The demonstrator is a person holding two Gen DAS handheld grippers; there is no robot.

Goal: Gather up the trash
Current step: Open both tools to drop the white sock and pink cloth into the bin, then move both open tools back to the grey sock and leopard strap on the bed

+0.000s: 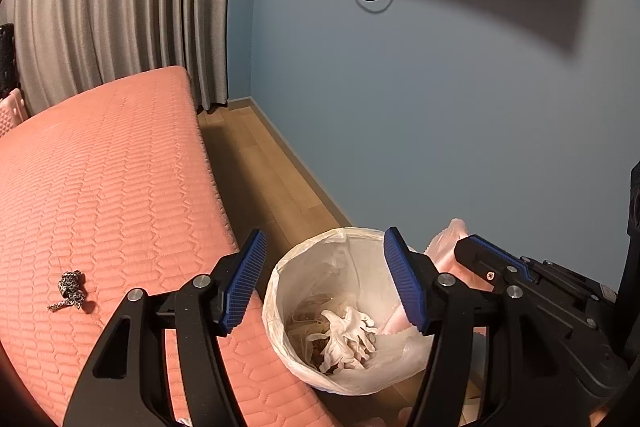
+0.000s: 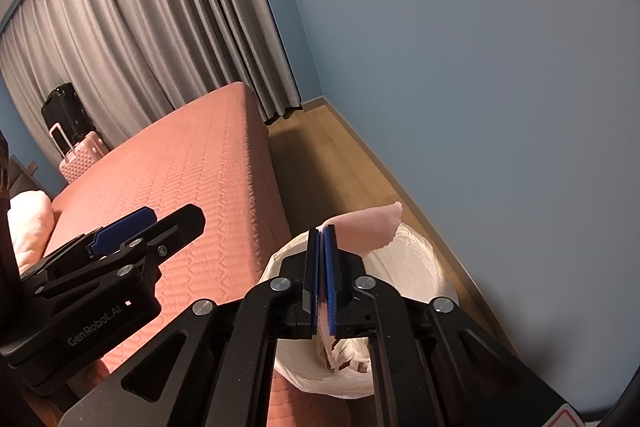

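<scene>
A white-lined trash bin (image 1: 280,291) stands on the floor beside the bed, with a white glove (image 1: 348,331) and other scraps inside. My left gripper (image 1: 324,283) is open and empty above the bin's near rim. My right gripper (image 2: 324,275) is shut on a pink cloth (image 2: 368,227) and holds it over the bin (image 2: 416,267). The right gripper (image 1: 492,267) and its pink cloth (image 1: 444,247) also show at the right of the left wrist view. A small leopard-print scrap (image 1: 71,289) lies on the salmon bedspread (image 1: 112,187).
A blue wall (image 1: 440,107) runs close behind the bin, with a wood floor strip (image 1: 264,171) between it and the bed. Grey curtains (image 2: 140,39), a black suitcase (image 2: 64,111) and a pink suitcase (image 2: 80,157) stand at the far end. A pink pillow (image 2: 28,227) lies at left.
</scene>
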